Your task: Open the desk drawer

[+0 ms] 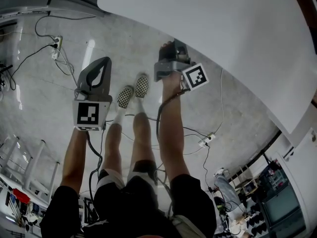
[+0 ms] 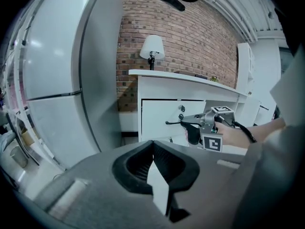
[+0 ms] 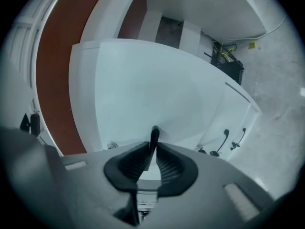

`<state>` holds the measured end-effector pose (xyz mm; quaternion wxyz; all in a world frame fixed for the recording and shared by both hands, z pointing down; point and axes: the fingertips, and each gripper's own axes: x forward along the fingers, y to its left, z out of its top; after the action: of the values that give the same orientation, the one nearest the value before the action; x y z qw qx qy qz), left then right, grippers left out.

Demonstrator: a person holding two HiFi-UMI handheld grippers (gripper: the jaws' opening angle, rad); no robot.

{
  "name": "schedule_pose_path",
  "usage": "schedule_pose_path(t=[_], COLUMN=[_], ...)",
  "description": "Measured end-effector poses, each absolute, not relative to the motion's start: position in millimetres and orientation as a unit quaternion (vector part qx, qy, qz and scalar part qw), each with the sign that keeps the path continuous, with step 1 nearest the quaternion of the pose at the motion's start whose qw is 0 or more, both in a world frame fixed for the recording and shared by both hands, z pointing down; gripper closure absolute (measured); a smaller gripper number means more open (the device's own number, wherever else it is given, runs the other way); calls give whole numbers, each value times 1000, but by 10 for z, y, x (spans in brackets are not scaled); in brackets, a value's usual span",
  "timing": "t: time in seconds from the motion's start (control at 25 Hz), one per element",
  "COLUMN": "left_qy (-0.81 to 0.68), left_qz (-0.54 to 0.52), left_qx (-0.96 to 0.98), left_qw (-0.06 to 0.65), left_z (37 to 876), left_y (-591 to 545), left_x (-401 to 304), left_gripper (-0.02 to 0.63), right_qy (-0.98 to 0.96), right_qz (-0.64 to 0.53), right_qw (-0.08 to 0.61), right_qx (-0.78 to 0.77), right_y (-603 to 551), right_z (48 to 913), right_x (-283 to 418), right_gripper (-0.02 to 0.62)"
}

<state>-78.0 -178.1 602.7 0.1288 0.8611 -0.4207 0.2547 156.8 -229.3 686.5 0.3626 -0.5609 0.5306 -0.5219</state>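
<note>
The white desk (image 2: 190, 82) stands against a brick wall, with its drawer front (image 2: 159, 112) below the top. My right gripper (image 2: 171, 123) reaches level to that front. In the right gripper view, my right gripper (image 3: 153, 144) is shut on the dark drawer handle (image 3: 154, 133), which pokes up between the pads. From the head view, the right gripper (image 1: 171, 51) sits at the edge of the desk top (image 1: 223, 38). My left gripper (image 1: 99, 66) hangs over the floor to the left, away from the desk. Its jaws (image 2: 153, 144) are shut on nothing.
A white lamp (image 2: 151, 49) stands on the desk. A tall grey cabinet (image 2: 62, 80) fills the left. Two more dark handles (image 3: 224, 140) show on a lower front. Cables and power strips (image 1: 57, 46) lie on the floor around the person's checkered shoes (image 1: 133, 90).
</note>
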Motion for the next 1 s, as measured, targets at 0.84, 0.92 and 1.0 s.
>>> schedule_pose_path(t=[0.84,0.92,1.0], left_qy=[-422,-422,-421], left_qz=[260,260,260], left_qx=[861,861,862], left_qw=[116,115,113], left_z=[5922,5904,5884], left_y=[-1550,-1504,-1458], left_x=[-947,-967,-991], left_gripper=[595,595,595], right_qy=[492,491,491], right_qz=[-541,-544,-546], right_qw=[417,416,414], right_qx=[-539,-538,-537], right_y=[-1752,-1630,-1507], right_z=[6866,6864,6856], right_x=[1163,1107,1048], right_gripper=[563,564,564])
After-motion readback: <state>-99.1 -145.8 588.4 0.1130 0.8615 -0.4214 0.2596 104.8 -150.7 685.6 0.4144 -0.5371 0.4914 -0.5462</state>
